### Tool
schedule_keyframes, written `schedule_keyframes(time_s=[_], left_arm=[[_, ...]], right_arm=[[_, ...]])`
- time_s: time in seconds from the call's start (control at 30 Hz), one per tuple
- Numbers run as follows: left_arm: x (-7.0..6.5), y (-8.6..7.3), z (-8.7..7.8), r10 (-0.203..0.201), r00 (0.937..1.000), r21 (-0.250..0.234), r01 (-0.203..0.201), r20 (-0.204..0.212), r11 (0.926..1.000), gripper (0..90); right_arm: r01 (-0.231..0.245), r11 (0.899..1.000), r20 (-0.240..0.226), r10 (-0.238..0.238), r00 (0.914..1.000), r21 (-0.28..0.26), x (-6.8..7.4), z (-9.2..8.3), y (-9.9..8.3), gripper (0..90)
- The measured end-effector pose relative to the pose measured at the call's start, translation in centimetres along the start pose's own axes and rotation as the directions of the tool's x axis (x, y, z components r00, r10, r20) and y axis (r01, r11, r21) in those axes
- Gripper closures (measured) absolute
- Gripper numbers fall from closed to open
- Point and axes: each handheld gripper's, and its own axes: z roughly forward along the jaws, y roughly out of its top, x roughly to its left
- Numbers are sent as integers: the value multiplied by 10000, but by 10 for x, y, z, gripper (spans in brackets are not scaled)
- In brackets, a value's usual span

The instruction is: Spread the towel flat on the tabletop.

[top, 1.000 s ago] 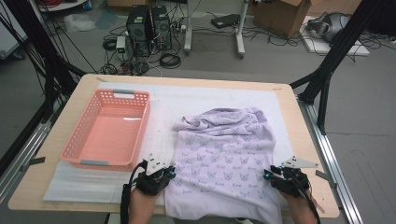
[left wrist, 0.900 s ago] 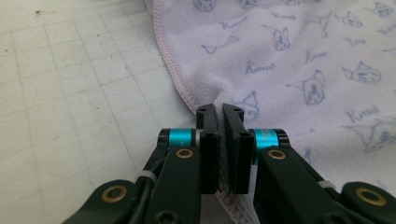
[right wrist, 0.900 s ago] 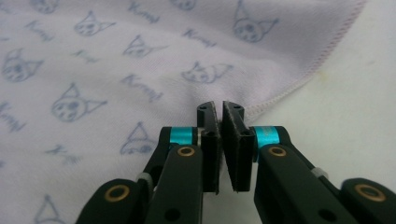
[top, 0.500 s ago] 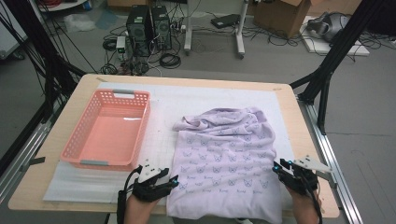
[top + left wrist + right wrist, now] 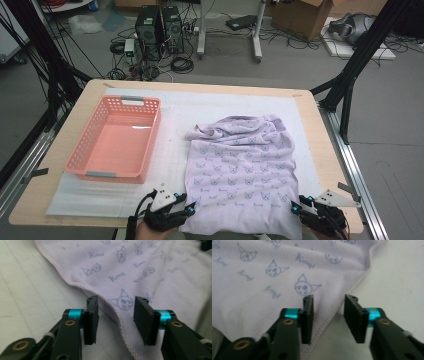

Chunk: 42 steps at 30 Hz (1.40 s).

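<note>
Lilac cat-print towel (image 5: pixel 242 167) lies spread on the tabletop's (image 5: pixel 50 200) right half, beside a pink basket (image 5: pixel 116 140). Left gripper (image 5: pixel 116 312) and right gripper (image 5: pixel 329 315) straddle its near side hems, jaws part-open, just widened, clamping nothing. Next move, likely: pinch both corners for a fold.

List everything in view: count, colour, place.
towel: 1, lilac with blue cat-face print, right half of the mat, far end bunched
basket: 1, salmon pink, left on the mat, nothing in it
mat: 1, white, covers the tabletop
table: 1, light wood
computer towers: 2, black, floor beyond the table
cardboard box: 1, brown, floor, far right
left gripper: 1, black, jaws open astride the towel's near left hem
right gripper: 1, black, jaws open astride the near right hem
</note>
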Motion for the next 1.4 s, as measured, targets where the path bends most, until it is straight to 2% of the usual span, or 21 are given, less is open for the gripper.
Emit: schedule_keyframes(time_s=[0.03, 0.07, 0.1, 0.2, 0.3, 0.43, 0.47, 0.5, 0.53, 0.57, 0.6, 0.73, 0.87, 0.97, 1.0, 1.03, 1.1, 1.13, 1.17, 1.2, 1.4], left_arm=[[0, 2, -1, -13, 10000, 134, 13, -38, 9999, 729], [2, 4, -3, -347, 9992, 377, 339, 217, 9987, 880], [2, 3, -5, -296, 9995, 449, 292, 80, 9986, 875], [2, 1, -14, -241, 9997, 592, 241, -13, 9980, 879], [1, -4, -24, -335, 9993, 546, 327, 145, 9980, 880], [-4, -7, -31, -136, 9993, 507, 117, 363, 9986, 878], [-5, -7, -32, -26, 9992, 232, 17, 389, 9997, 871], [-5, -6, -31, -30, 9992, -59, 32, 391, 10000, 788], [-3, -5, -30, -119, 9993, -293, 129, 350, 9995, 631], [-2, -4, -29, -229, 9993, -498, 243, 280, 9985, 531], [0, -3, -29, -321, 9992, -690, 337, 235, 9970, 506], [9, 4, -13, -616, 9978, -581, 601, -244, 9965, 466], [13, 10, 5, -761, 9969, -192, 758, -190, 9969, 471], [7, 12, 15, -422, 9988, -1, 422, -244, 9991, 479], [2, 12, 17, -94, 9991, 3, 94, -415, 10000, 479], [-1, 12, 17, 186, 9977, 54, -183, -657, 9998, 504], [-3, 11, 17, 244, 9974, 2, -244, -684, 9997, 606], [-4, 10, 16, 307, 9978, -6, -308, -591, 9995, 679], [-7, 10, 14, 440, 9972, 93, -436, -604, 9990, 821], [-9, 11, 13, 532, 9959, 167, -521, -731, 9985, 854], [-3, 2, -7, -216, 9996, 373, 222, -164, 9991, 860]], right_arm=[[35, 10000, -76, -34, 10000, 62, 0, -1, 0, 733], [134, 9998, -338, -130, 9993, 129, -1, -3, 0, 872], [88, 9998, -564, -77, 9984, 195, -1, -5, -1, 871], [378, 9984, -674, -350, 9971, 417, -3, -13, -4, 880], [310, 9987, -960, -270, 9950, 410, -6, -24, -13, 881], [384, 9980, -1473, -307, 9886, 501, -6, -34, -22, 880], [425, 9976, -1545, -335, 9874, 550, -6, -35, -22, 870], [303, 9983, -1593, -220, 9870, 502, -5, -36, -22, 833], [194, 9992, -1551, -139, 9878, 345, -6, -36, -21, 741], [-7, 9998, -1417, 34, 9899, 195, -6, -37, -19, 715], [-83, 10000, -1368, 84, 9906, 11, -8, -38, -17, 704], [-409, 9987, -817, 384, 9959, -301, -11, -31, -5, 630], [-303, 9995, -315, 302, 9990, -20, -10, -12, 4, 610], [-340, 9994, -106, 341, 9994, 114, -11, 2, 11, 613], [-305, 9994, -85, 306, 9995, 150, -12, 5, 12, 650], [-163, 9994, -112, 167, 9998, 312, -12, 9, 13, 689], [-215, 9993, -420, 228, 9989, 307, -14, 9, 13, 837], [-168, 9994, -501, 184, 9986, 313, -14, 8, 13, 847], [-168, 9993, -528, 185, 9984, 321, -14, 8, 12, 856], [-145, 9995, -596, 163, 9981, 296, -14, 7, 11, 860], [-18, 9988, -1178, 75, 9930, 482, -13, -8, 1, 864]])
